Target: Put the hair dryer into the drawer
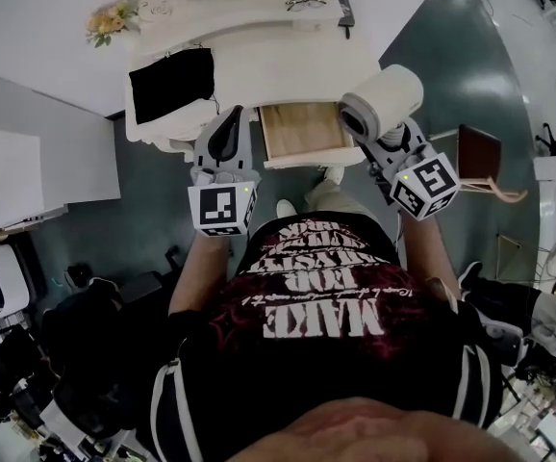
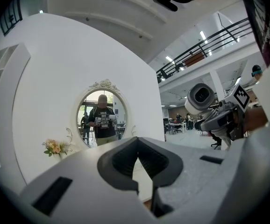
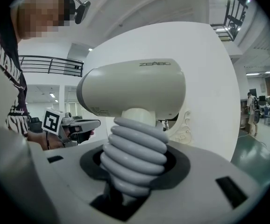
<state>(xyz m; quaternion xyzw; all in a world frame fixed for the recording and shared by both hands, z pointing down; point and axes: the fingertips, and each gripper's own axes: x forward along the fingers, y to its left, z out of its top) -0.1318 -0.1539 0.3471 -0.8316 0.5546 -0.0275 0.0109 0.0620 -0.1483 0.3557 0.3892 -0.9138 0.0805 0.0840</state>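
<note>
A cream hair dryer [image 1: 382,102] with a ribbed grey handle is held over the right edge of the open drawer [image 1: 297,131], whose wooden bottom is bare. My right gripper [image 1: 386,141] is shut on that handle. In the right gripper view the hair dryer [image 3: 132,90] stands upright out of my right gripper [image 3: 135,174], barrel lying level. My left gripper [image 1: 227,131] hovers just left of the drawer, jaws together with nothing in them. In the left gripper view my left gripper [image 2: 139,161] faces the table's oval mirror [image 2: 102,118], with the hair dryer [image 2: 200,97] at the right.
The white dressing table [image 1: 259,56] carries a black cloth [image 1: 172,85], glasses [image 1: 305,4], a dark phone [image 1: 346,11] and flowers [image 1: 113,19]. A brown stool [image 1: 478,152] stands to the right on the grey floor. White cabinets [image 1: 9,181] are at the left.
</note>
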